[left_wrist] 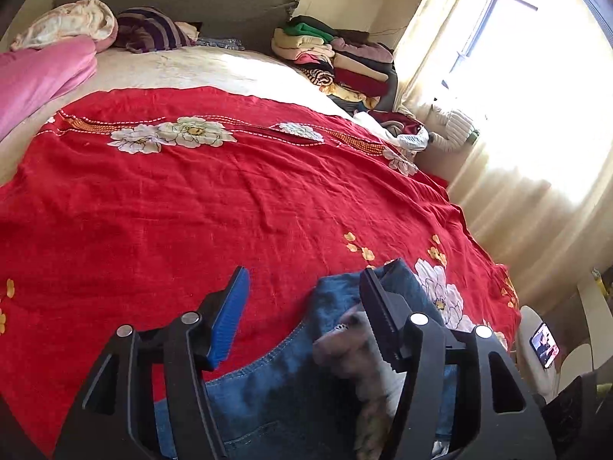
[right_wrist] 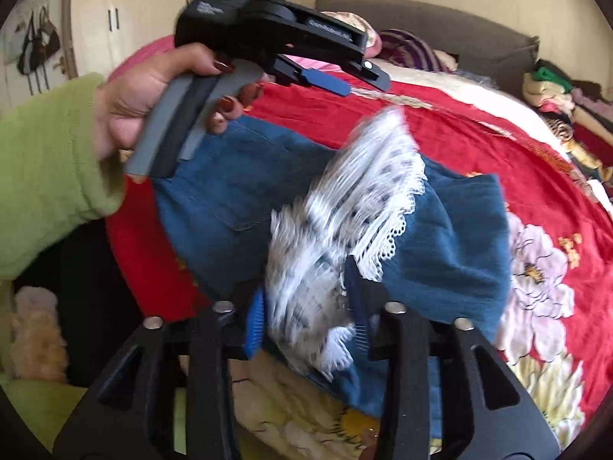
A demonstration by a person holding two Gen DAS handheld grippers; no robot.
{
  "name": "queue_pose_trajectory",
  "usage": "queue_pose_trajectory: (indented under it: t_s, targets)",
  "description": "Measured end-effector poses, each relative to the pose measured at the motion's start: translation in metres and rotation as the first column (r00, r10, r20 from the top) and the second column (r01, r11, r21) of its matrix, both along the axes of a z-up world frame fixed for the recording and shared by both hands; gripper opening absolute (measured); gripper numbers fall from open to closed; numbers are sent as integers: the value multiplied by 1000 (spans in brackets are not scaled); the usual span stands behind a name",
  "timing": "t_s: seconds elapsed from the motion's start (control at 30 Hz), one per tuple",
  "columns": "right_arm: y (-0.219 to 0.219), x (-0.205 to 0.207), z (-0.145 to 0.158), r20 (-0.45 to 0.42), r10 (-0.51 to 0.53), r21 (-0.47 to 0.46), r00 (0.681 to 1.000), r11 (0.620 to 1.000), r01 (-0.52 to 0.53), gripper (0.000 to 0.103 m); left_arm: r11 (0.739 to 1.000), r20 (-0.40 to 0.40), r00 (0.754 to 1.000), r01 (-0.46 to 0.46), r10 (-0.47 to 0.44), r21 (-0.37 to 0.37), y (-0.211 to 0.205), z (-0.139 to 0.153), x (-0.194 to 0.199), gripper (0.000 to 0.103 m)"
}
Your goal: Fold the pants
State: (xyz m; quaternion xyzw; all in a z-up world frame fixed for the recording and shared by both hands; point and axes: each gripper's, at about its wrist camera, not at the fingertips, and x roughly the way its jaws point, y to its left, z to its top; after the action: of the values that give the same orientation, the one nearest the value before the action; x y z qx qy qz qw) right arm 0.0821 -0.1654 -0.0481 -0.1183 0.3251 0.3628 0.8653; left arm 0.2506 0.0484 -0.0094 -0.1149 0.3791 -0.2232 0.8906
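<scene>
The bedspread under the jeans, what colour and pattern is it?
The bedspread is bright red with white flowers and small yellow blossoms, clearest in the left wrist view.

The left gripper (right_wrist: 360, 76) has a black body, a grey handle, silver pivot screws and pale lettering on its side; one of its fingers (left_wrist: 230, 318) carries a ribbed blue pad. The left hand (right_wrist: 153, 92) wears dark red nail polish and a light green fleece sleeve (right_wrist: 46, 176).
</scene>
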Motion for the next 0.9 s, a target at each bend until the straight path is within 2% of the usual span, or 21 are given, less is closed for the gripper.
queue_pose_trajectory:
  t_s: [0.1, 0.2, 0.37, 0.43, 0.53, 0.6, 0.67, 0.7, 0.77, 0.87, 0.9]
  targets:
    - [-10, -12, 14, 19, 8, 37, 1000, 999, -8, 51, 1000, -38, 999, 0, -1, -10, -2, -7, 0, 68]
    - [-28, -14, 25, 31, -44, 63, 999, 997, 42, 61, 1000, -56, 998, 13, -11, 21, -8, -15, -2, 71]
    - [-65, 5, 28, 17, -171, 71, 985, 983, 170, 62, 999, -103, 994, 33, -29, 39, -12, -27, -2, 80]
    - [-68, 7, 27, 10, -167, 75, 986, 983, 166, 63, 998, -126, 991, 41, -35, 46, -13, -32, -2, 82]
    - [-56, -5, 24, 39, -84, 50, 996, 995, 82, 65, 997, -171, 985, 48, -36, 63, -15, -40, 1, 82]
    - [-37, -14, 21, 53, -5, 33, 999, 999, 3, 65, 996, -206, 978, 53, -37, 73, -19, -46, 2, 72]
    - [-23, -23, 17, 62, 56, 12, 997, 998, -57, 65, 996, -220, 974, 66, -52, 58, -23, -48, 3, 40]
    - [-13, -26, 14, 62, 85, -8, 994, 996, -85, 65, 996, -223, 973, 73, -60, 50, -26, -47, 2, 34]
    - [5, -28, 5, 59, 124, -67, 991, 991, -120, 64, 995, -213, 975, 78, -63, 66, -30, -46, 1, 25]
    - [21, -29, -5, 58, 172, -133, 983, 978, -163, 51, 996, -203, 978, 71, -57, 59, -31, -43, 3, 17]
    - [23, -28, -9, 60, 180, -143, 982, 975, -170, 37, 996, -196, 979, 70, -58, 54, -31, -41, 3, 17]
